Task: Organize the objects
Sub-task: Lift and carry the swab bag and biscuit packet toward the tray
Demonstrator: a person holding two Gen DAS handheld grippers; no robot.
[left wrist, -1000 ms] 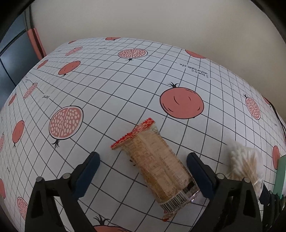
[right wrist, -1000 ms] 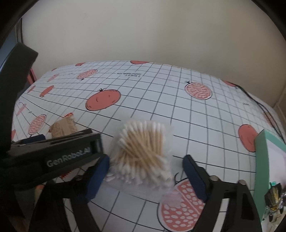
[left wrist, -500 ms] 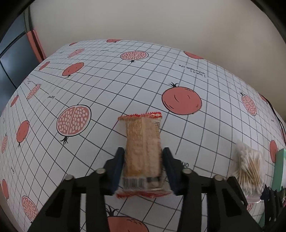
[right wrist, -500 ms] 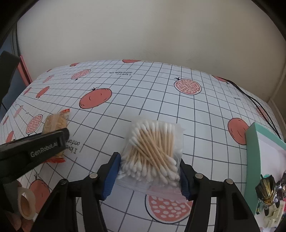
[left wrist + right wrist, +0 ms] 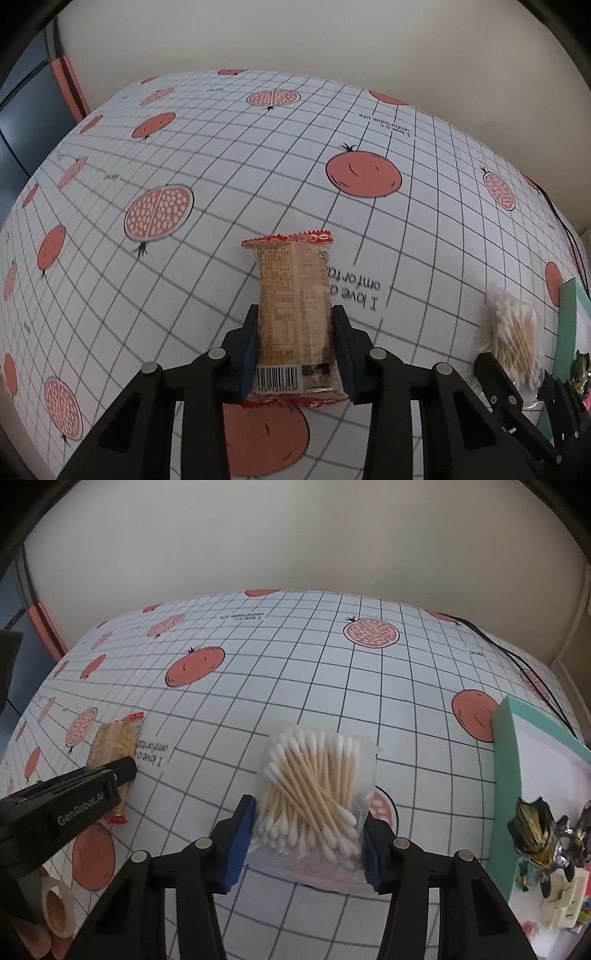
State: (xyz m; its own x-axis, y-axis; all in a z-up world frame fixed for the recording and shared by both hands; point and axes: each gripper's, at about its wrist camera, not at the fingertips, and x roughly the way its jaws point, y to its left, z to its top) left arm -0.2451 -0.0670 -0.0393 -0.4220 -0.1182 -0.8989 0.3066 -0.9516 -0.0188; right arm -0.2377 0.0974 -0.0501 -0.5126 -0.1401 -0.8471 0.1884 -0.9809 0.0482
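The snack packet (image 5: 293,314) is clamped at centre frame by the left claw (image 5: 295,350), the cotton swab bag (image 5: 312,797) by the right claw (image 5: 308,838); both apparently lifted, a carry to the green box (image 5: 506,775) at right is called for next

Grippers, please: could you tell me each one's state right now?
Left gripper: closed on the snack packet.
Right gripper: closed on the cotton swab bag.

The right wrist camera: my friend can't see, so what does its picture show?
The right gripper has its jaws shut on a clear bag of cotton swabs above a white grid tablecloth printed with pomegranates. To the left, the left gripper holds a snack pack; at the right is a green tray with toy figures.
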